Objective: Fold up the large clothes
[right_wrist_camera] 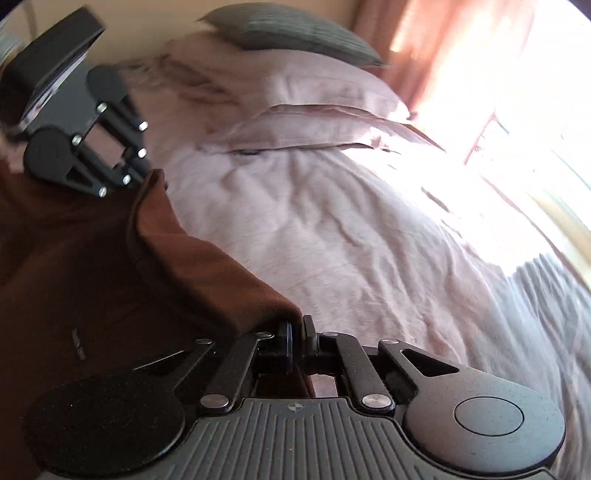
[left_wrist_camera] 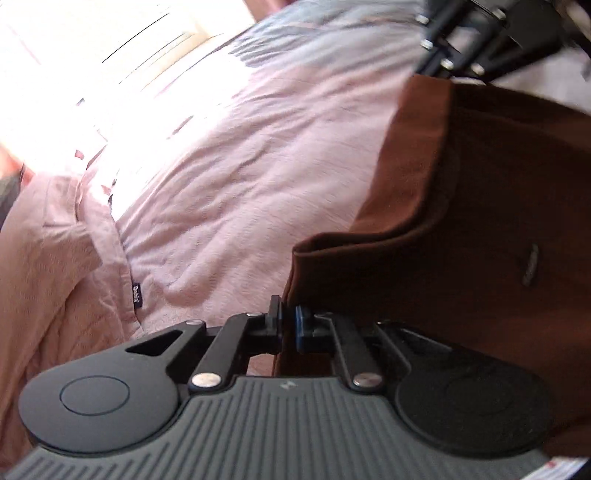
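A large rust-brown garment [left_wrist_camera: 461, 206] hangs stretched between my two grippers above a bed. My left gripper [left_wrist_camera: 289, 326] is shut on one corner of its edge, the cloth rising to the right of the fingers. In the right wrist view the same brown garment [right_wrist_camera: 110, 266] fills the lower left, and my right gripper [right_wrist_camera: 298, 341] is shut on its other corner. The left gripper [right_wrist_camera: 144, 181] shows again at the upper left of that view, pinching the far end of the garment's edge. The right gripper's black body [left_wrist_camera: 480, 40] appears at the top right of the left wrist view.
Under the garment lies a bed with a wrinkled pink duvet [right_wrist_camera: 332, 229]. Pink pillows [right_wrist_camera: 314, 103] and a grey-green cushion [right_wrist_camera: 291, 33] lie at its head. A bright window with pink curtains [right_wrist_camera: 443, 44] is on the right. A grey striped blanket [left_wrist_camera: 325, 33] covers the bed's foot.
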{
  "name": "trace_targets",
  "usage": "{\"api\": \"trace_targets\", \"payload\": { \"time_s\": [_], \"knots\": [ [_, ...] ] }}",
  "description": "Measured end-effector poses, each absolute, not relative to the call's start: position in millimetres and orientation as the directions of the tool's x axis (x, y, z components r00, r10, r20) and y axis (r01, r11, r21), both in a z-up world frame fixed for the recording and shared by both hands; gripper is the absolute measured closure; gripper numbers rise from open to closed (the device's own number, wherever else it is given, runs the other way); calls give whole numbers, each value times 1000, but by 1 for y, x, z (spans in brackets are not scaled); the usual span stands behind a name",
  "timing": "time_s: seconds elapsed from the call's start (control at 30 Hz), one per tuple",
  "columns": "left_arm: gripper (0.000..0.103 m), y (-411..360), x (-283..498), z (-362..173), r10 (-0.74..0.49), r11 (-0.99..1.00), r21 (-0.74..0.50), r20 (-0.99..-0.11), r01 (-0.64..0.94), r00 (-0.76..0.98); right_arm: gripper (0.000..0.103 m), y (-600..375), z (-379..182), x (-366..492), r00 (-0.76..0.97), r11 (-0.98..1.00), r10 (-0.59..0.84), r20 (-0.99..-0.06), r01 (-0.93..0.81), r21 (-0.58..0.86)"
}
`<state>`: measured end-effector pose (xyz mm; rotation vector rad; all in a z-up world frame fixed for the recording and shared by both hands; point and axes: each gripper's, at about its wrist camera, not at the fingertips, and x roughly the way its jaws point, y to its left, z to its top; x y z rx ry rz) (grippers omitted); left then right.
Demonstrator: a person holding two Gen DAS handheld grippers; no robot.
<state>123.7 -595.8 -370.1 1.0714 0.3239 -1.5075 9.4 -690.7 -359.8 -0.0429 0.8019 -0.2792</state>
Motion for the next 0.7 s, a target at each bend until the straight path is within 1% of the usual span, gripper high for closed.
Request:
{"api": "trace_targets", "payload": {
  "time_s": [0.07,0.1,0.13,0.17,0.2,0.23,0.27,0.3,0.4,0.5,0.57,0.7],
  "knots": [
    [96,-621,137,-367,-614,-173,279,-781,944,118,101,-719,-370,18,608,930,-274,-745,366,-43],
    [90,-633,143,-369,-592,-118,239,-796,964,125,99,-733,-379,20,570,906,-249,-783,423,20],
    [84,-644,148,-372,-566,-40,204,-811,978,146,80,-747,-389,20,516,863,-233,-824,501,70],
    [70,-653,156,-375,-533,64,165,-828,984,174,58,-758,-392,12,489,807,-251,-835,582,98],
    [65,-656,165,-374,-519,172,127,-831,977,200,49,-763,-392,1,494,759,-270,-826,637,134],
    [65,-655,173,-372,-523,244,79,-829,967,199,44,-770,-387,-11,504,705,-280,-817,685,182],
    [65,-650,181,-368,-521,305,32,-831,952,195,44,-770,-379,-28,515,657,-289,-807,720,224],
    [66,-642,188,-363,-512,352,14,-834,936,206,44,-767,-372,-44,513,621,-312,-800,747,237],
    [66,-605,189,-348,-515,392,1,-828,920,220,44,-734,-345,-99,497,598,-363,-788,773,212],
    [66,-555,173,-337,-468,393,19,-857,919,218,44,-673,-325,-159,464,607,-354,-812,774,178],
    [66,-517,155,-330,-437,390,18,-876,921,202,44,-619,-316,-201,466,609,-290,-836,764,215],
    [65,-436,103,-317,-372,441,-62,-921,895,119,44,-525,-315,-274,454,535,-124,-882,780,326]
  ]
}}
